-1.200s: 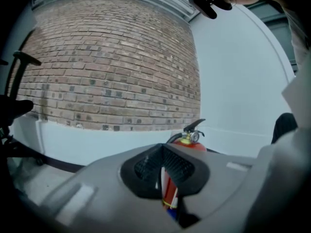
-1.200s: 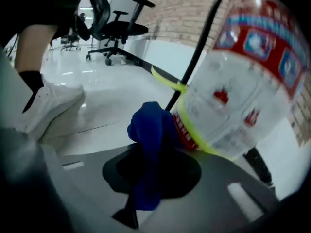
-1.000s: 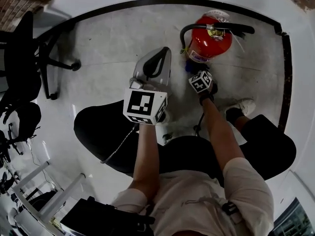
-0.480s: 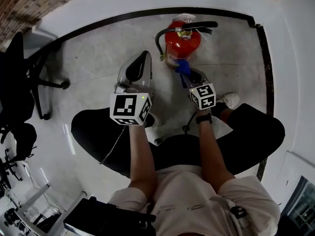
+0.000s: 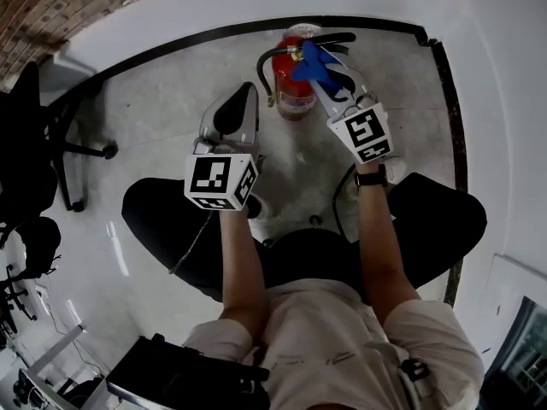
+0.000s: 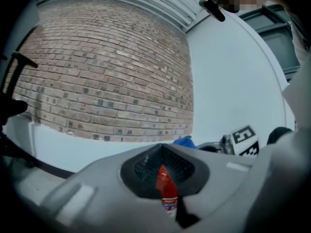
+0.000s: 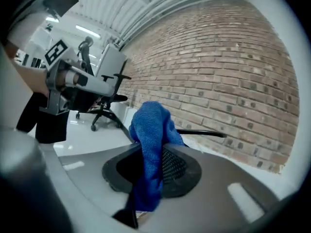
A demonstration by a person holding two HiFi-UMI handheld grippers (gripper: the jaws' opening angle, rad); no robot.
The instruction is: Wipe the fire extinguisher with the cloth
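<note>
So the red fire extinguisher with the black hose and handle (image 5: 293, 92) is standing upright on the grey concrete floor (image 5: 171, 101), right by the black strip at the foot of the white wall. The person is sitting or crouching over it with both arms stretched forward.

The right gripper (image 5: 323, 65) is reaching out over the top of the extinguisher. Its tongs are clamped on a blue microfibre cloth (image 5: 305, 62). In the right gripper view the cloth (image 7: 150, 130) is bunched up above the tips of that gripper (image 7: 155, 149), with a tail hanging down through the hollow behind them. From the head view the cloth sits right at the valve and handle end of the cylinder. Can't tell whether it's actually touching the metal or just above it.

The left gripper (image 5: 249, 90) is off to the left of the extinguisher, near it but apart, and isn't holding anything. In the left gripper view its tongs (image 6: 162, 148) are closed tip to tip, with just a thin slit behind them. The extinguisher (image 6: 166, 191) peeks through that slit, well beyond the tips.

Other stuff: there's a black office chair (image 5: 43, 143) at the far left of the floor, and a brown brick wall (image 6: 107, 72) fills most of the left gripper view.
</note>
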